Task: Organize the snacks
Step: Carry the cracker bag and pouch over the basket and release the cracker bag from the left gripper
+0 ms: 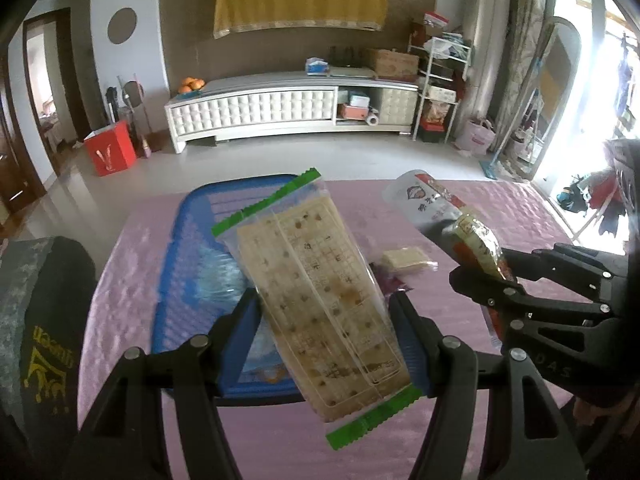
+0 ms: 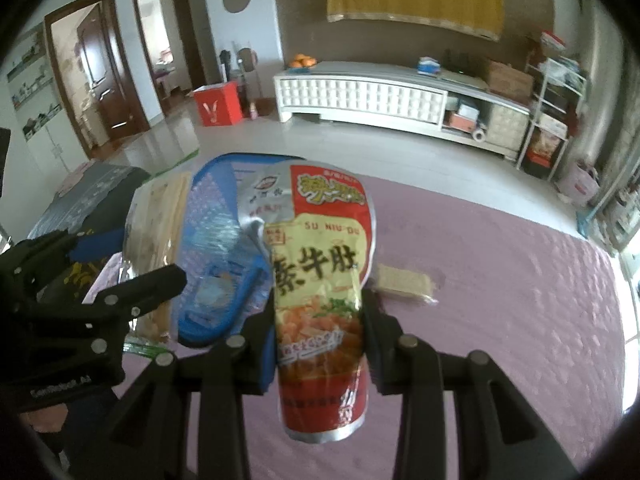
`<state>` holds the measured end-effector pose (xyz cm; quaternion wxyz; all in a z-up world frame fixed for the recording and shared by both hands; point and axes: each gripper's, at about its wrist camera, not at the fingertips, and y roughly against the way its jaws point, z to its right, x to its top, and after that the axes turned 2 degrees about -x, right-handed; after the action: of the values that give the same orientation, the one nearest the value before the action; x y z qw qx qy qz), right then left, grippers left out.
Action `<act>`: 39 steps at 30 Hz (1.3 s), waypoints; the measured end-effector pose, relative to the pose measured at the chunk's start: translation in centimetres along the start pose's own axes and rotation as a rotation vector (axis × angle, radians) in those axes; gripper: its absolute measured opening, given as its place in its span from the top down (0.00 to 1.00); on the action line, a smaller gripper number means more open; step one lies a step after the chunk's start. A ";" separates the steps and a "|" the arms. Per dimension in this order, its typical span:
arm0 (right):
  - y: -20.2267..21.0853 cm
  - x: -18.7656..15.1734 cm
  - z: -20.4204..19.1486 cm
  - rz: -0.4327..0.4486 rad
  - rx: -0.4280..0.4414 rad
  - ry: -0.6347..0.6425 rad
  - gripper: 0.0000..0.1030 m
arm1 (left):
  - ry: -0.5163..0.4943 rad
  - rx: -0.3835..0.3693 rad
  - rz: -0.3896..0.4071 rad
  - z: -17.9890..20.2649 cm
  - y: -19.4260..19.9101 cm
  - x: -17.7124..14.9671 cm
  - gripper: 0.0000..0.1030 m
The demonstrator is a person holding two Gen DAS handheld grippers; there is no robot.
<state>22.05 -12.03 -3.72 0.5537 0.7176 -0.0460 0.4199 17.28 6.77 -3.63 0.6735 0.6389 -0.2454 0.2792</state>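
A clear, green-edged cellophane pack of square crackers (image 1: pixel 320 304) hung over the near end of the blue plastic mesh basket (image 1: pixel 180 280), clamped between the jaws of the left hand-held gripper (image 1: pixel 324 344), apparently poised for dropping in. Beside it, the right hand-held gripper (image 2: pixel 320 340) was clamped on a red-and-yellow foil snack pouch (image 2: pixel 320 280), lifted clear of the pink-covered counter (image 2: pixel 500 300). A small wrapped biscuit packet (image 2: pixel 404 282) lay loose on the counter's middle, right of the basket, seemingly not yet sorted.

snack pouch (image 2: pixel 320 280): "SU NIU DU", "素牛肚" | right hand-held gripper (image 1: pixel 476 276): "DAS"
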 end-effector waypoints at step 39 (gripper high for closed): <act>-7.7 2.0 -7.0 -0.122 0.015 0.107 0.60 | -0.069 -0.032 -0.109 -9.8 -7.7 -1.0 0.42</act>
<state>23.57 -2.46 -7.99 0.5746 0.6996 0.0309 0.4235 21.57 16.32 -10.52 0.6890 0.6497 -0.2376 0.2159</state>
